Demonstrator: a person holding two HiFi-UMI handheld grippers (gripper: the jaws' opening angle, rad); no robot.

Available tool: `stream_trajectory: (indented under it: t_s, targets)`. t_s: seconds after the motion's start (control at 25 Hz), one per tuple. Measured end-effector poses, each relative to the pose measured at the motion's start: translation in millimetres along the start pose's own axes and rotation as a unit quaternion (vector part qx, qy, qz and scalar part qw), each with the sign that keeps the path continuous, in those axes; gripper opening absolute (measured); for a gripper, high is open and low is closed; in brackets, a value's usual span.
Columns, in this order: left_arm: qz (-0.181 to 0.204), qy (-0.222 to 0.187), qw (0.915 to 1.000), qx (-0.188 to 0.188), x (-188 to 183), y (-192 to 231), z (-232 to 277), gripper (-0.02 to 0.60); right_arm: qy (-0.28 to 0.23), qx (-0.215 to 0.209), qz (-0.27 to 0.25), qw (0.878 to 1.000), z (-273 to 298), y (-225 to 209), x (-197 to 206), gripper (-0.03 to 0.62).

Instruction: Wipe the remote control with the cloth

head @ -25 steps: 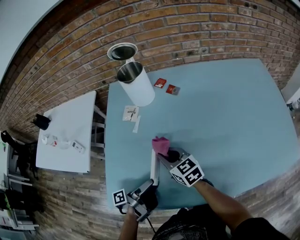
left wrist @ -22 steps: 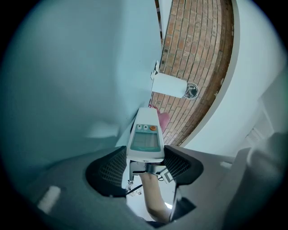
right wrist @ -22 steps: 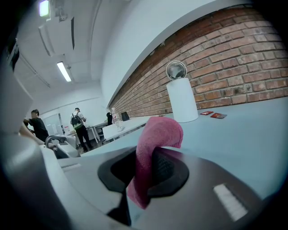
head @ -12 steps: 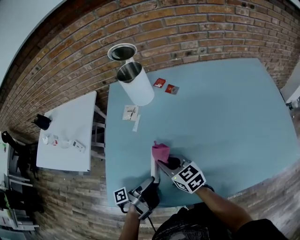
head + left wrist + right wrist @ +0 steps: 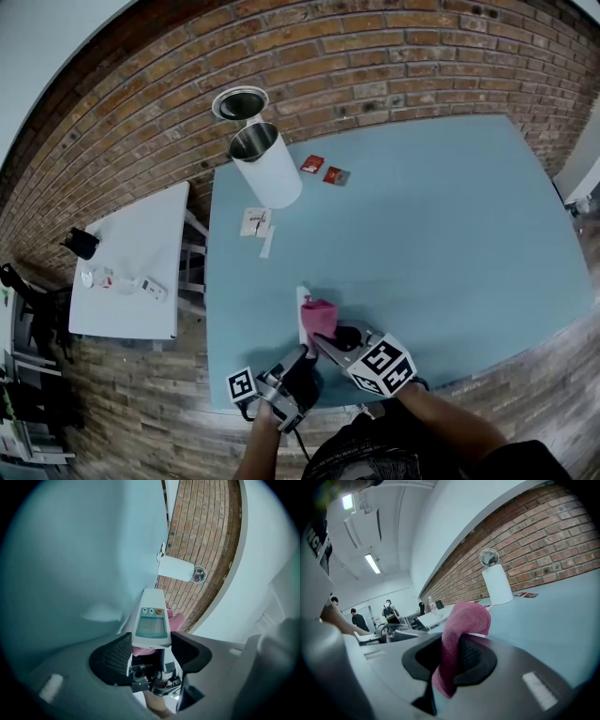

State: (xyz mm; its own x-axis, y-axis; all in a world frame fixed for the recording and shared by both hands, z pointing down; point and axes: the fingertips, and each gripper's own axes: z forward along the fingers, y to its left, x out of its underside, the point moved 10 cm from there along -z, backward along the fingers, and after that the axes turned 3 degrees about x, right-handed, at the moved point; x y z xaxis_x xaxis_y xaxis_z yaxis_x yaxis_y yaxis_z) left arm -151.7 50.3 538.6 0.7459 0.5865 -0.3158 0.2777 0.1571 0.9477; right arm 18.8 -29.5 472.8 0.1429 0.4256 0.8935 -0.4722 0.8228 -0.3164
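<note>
The white remote control (image 5: 151, 620) (image 5: 304, 317) has a grey screen and an orange button. My left gripper (image 5: 151, 651) (image 5: 302, 361) is shut on its near end and holds it level above the blue table's (image 5: 441, 225) front left part. A pink cloth (image 5: 461, 634) (image 5: 320, 317) is pinched in my right gripper (image 5: 450, 660) (image 5: 328, 336), which is shut on it. The cloth lies against the right side of the remote, about at its middle. In the left gripper view a bit of the pink cloth (image 5: 176, 619) shows behind the remote.
A white cylindrical container (image 5: 267, 169) with its lid (image 5: 239, 101) beside it stands at the table's far left. Two red packets (image 5: 323, 170) and a paper slip (image 5: 255, 223) lie nearby. A small white side table (image 5: 131, 267) with small items is on the left. People stand far off (image 5: 358, 618).
My right gripper has drawn the pink cloth back along the remote toward me, from its far tip to about its middle. The left gripper and remote have kept still.
</note>
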Motion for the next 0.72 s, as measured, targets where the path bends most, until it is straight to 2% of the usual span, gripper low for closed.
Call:
stream_trajectory:
  t_s: [0.36, 0.72]
  targets:
    - [-0.006, -0.001, 0.9999, 0.008, 4, 1, 6, 0.256, -0.004, -0.010, 0.004, 1.000, -23, 25, 8, 0.067]
    - [-0.019, -0.016, 0.9994, 0.023, 4, 1, 8, 0.256, -0.050, -0.052, 0.080, 0.994, -36, 43, -2, 0.067]
